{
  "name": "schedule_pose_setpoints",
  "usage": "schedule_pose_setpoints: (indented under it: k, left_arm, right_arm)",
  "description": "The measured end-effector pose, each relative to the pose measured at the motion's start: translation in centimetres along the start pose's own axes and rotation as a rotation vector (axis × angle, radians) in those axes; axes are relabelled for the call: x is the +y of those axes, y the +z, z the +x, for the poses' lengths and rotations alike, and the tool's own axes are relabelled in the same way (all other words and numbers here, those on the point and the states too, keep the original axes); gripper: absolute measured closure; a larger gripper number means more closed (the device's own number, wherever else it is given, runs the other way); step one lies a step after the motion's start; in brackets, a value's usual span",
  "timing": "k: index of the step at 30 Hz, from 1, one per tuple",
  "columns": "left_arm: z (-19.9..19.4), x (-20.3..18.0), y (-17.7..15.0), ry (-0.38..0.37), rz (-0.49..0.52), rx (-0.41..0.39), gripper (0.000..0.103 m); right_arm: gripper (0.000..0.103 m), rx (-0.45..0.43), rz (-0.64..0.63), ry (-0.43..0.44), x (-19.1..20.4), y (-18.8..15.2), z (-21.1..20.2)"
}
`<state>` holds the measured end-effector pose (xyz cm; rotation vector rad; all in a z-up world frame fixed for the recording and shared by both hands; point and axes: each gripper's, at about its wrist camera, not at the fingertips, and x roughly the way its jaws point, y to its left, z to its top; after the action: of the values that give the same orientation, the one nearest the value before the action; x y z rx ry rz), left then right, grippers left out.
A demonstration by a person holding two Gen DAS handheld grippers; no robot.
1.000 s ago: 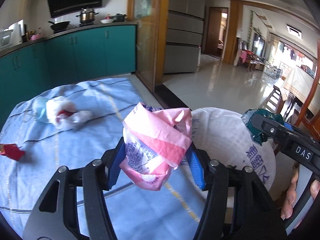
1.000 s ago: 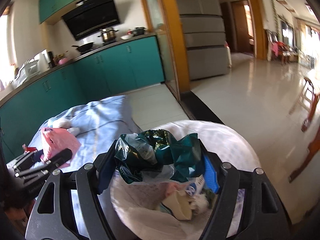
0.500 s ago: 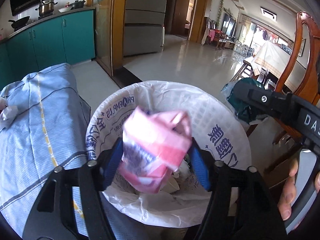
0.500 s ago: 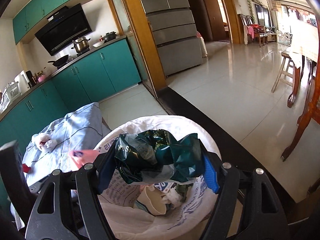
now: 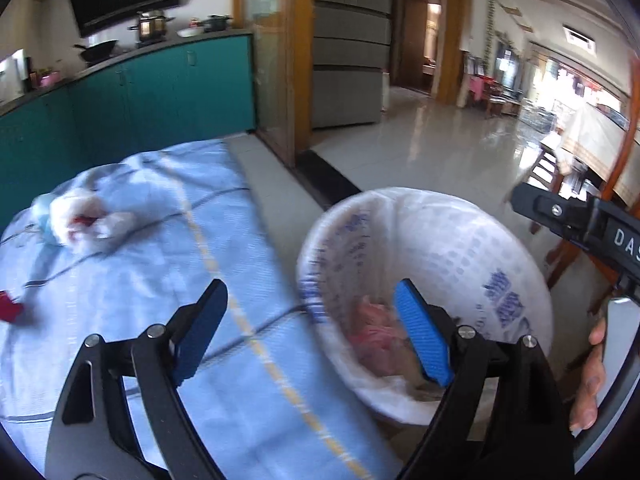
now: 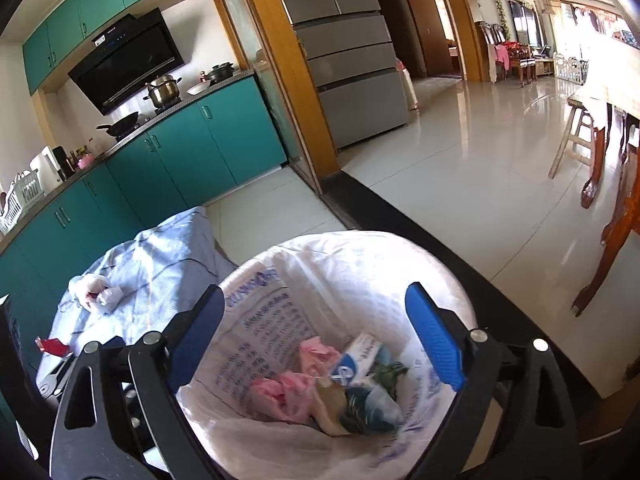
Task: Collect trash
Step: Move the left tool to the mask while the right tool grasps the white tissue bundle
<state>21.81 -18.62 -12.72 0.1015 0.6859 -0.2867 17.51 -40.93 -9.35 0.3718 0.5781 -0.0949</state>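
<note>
One blue checked tablecloth point(image 5: 132, 280), teal kitchen cabinets point(image 6: 192, 148), glossy tiled floor point(image 6: 480, 168)

Steel pot point(image 6: 163, 89) on teal counter point(image 6: 168, 128)

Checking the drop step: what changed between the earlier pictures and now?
Both loads were let go. The pink wrapper left the left gripper and the green wrapper left the right gripper; both lie in the lined bin, jaws still opening. The white wad and red scrap stayed on the cloth.
</note>
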Motion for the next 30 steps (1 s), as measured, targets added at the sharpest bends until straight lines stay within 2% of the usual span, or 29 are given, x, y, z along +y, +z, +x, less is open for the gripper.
schedule_pose_setpoints:
  k: [4,7,13,15,17,19,21,24,25,26,28,30]
  left_arm:
    - [-1.7,5.4,0.6,0.131,-0.108,-0.022,0.017]
    - [-2.9,10.5,0.7,0.256,-0.212,0.000,0.017]
    - [-6.9,23.8,2.0,0.502,-0.430,-0.033,0.015]
    - [-7.4,27.6,3.1,0.529,-0.479,-0.061,0.014]
    - [-6.4,30.6,4.5,0.475,-0.487,-0.077,0.013]
    - [-4.1,32.8,5.7,0.348,-0.493,-0.058,0.013]
    - [-2.0,33.8,6.3,0.255,-0.487,-0.030,0.013]
    - [0.7,33.9,6.8,0.212,-0.461,0.008,0.013]
    - [1.4,33.7,6.9,0.202,-0.455,0.013,0.013]
    - [2.1,33.6,6.9,0.191,-0.452,0.014,0.013]
    - [3.3,33.3,6.9,0.161,-0.442,0.024,0.013]
    - [4.3,33.2,6.8,0.144,-0.426,0.046,0.013]
  right_arm:
    - [0.013,0.015,-0.031,0.072,3.9,0.4,1.3]
    - [0.011,0.042,-0.080,0.150,8.0,0.6,2.4]
    - [0.009,0.174,-0.243,0.358,20.1,0.1,7.9]
    - [0.009,0.210,-0.303,0.391,23.7,-0.3,10.0]
    - [0.009,0.230,-0.377,0.414,27.5,-0.7,12.3]
    - [0.009,0.263,-0.433,0.430,30.4,-1.4,14.3]
    - [0.009,0.310,-0.480,0.439,32.5,-2.3,16.2]
    - [0.009,0.294,-0.578,0.408,34.6,-3.7,18.1]
    - [0.024,0.298,-0.606,0.412,34.9,-4.0,18.4]
    - [0.048,0.344,-0.617,0.433,34.9,-4.4,18.9]
    - [0.055,0.395,-0.592,0.458,34.1,-4.6,18.9]
    - [0.057,0.391,-0.600,0.443,32.7,-4.5,17.9]
